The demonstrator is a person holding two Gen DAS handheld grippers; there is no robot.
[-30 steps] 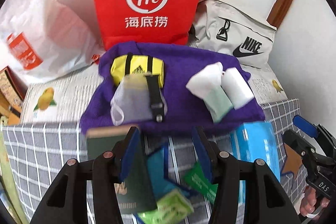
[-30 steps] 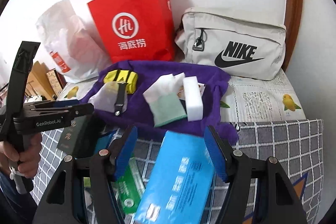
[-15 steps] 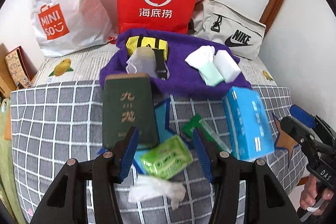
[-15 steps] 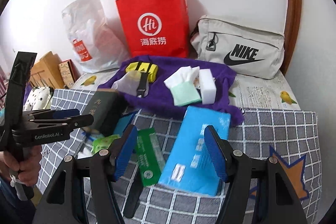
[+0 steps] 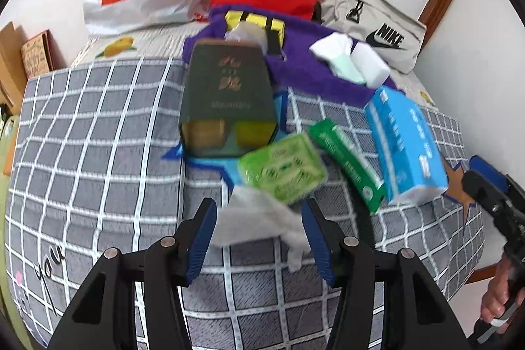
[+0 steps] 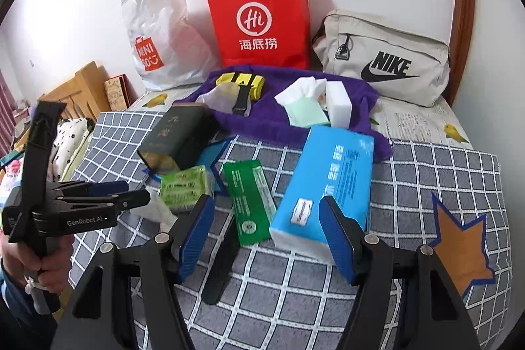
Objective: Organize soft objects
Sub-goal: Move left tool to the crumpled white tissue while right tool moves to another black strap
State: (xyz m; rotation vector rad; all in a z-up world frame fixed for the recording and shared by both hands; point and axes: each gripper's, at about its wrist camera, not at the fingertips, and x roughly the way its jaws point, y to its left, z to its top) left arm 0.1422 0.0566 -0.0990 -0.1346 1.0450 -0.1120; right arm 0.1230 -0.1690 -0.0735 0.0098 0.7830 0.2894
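L gripper jaws wide open, empty, straddling loose white tissue lower centre, prob. lined up for pickup; R gripper jaws wide, empty.

A crumpled white tissue lies near the blanket's front edge. A lime-green tissue pack lies flat, touching it behind.

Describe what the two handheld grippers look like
Both are matte black frames with silver pivot rivets and ribbed blue pads. The left gripper has white GenRobot.AI lettering on its side. The right gripper looks the same. Bare hands hold them.
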